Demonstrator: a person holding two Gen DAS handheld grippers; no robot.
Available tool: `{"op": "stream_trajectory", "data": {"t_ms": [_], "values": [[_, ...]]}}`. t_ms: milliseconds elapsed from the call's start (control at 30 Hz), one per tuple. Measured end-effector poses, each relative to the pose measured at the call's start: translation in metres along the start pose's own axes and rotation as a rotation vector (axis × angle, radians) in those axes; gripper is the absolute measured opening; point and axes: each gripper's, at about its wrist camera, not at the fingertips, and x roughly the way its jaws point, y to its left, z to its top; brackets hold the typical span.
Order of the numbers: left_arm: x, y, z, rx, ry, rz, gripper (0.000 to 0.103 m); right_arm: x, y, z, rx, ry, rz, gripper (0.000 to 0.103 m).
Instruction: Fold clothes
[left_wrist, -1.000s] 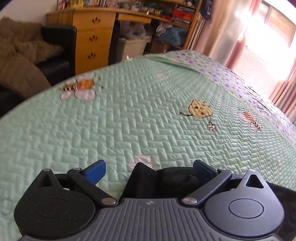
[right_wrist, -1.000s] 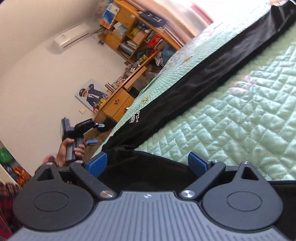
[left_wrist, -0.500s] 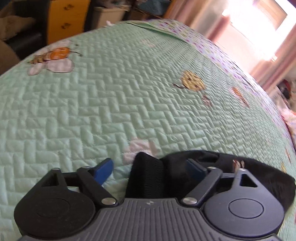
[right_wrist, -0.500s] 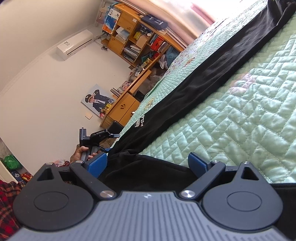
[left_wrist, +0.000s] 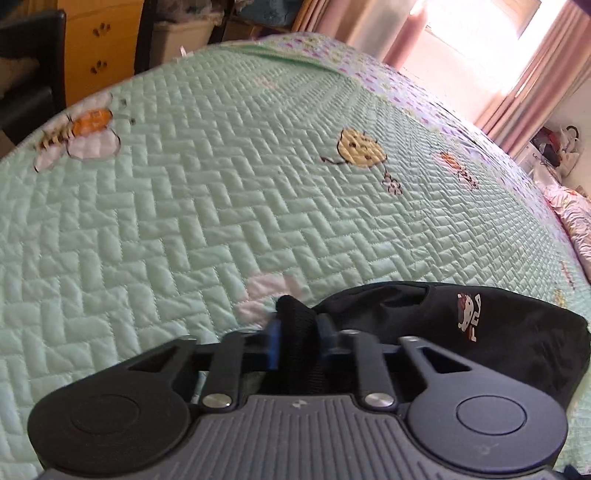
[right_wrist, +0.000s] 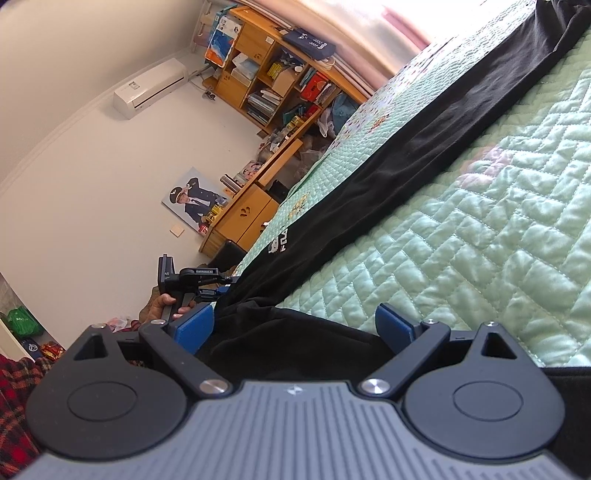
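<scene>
Pinching the Black Garment at the Bed's Edge

Clamping down on a bunched fold, the left gripper (left_wrist: 295, 328) has just been closing its jaws, and the blue pads now press on a ridge of the black garment (left_wrist: 436, 325) that stands up between them. That end of the garment lies on the green quilted bedspread (left_wrist: 221, 206), near the edge closest to the camera, with a small white-and-red cartoon logo (left_wrist: 469, 312) showing on the cloth to the right of the grip.

In the right wrist view, the same black garment (right_wrist: 424, 173) stretches in a long dark band across the green quilted bedspread (right_wrist: 498, 236) towards the far top corner, and its near end is heaped in front of the right gripper (right_wrist: 295, 325). The right jaws stand wide apart; black cloth lies between the two blue pads, but neither pad presses on it. Further left in that view, a hand (right_wrist: 166, 304) holds the left gripper (right_wrist: 221, 286) at the garment's other end.

Beyond the bed stand a wooden dresser (left_wrist: 99, 48) with paw-print cutouts, a wooden bookshelf (right_wrist: 273, 70) crowded with books and boxes, pink curtains (left_wrist: 532, 74) beside a bright window, and a wall-mounted air conditioner (right_wrist: 149, 88).
</scene>
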Motion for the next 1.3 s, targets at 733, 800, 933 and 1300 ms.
{"op": "stream_trajectory", "data": {"t_ms": [733,800,933,1300], "values": [[-0.163,-0.098,-0.094,0.429,-0.282,-0.157,0.007,0.008,0.007,-0.002,-0.051,0.022,-0.048,0.094],[-0.176,-0.1,-0.12,0.463,-0.266,-0.195,0.007,0.009,0.009,-0.002,-0.06,0.029,-0.064,0.094],[-0.184,-0.101,-0.16,0.482,-0.23,-0.236,0.007,0.015,0.038,0.002,-0.071,0.042,-0.205,0.094],[-0.181,-0.088,-0.187,0.402,-0.251,-0.27,0.007,0.132,0.172,-0.012,-1.245,0.162,-0.373,0.094]]}}
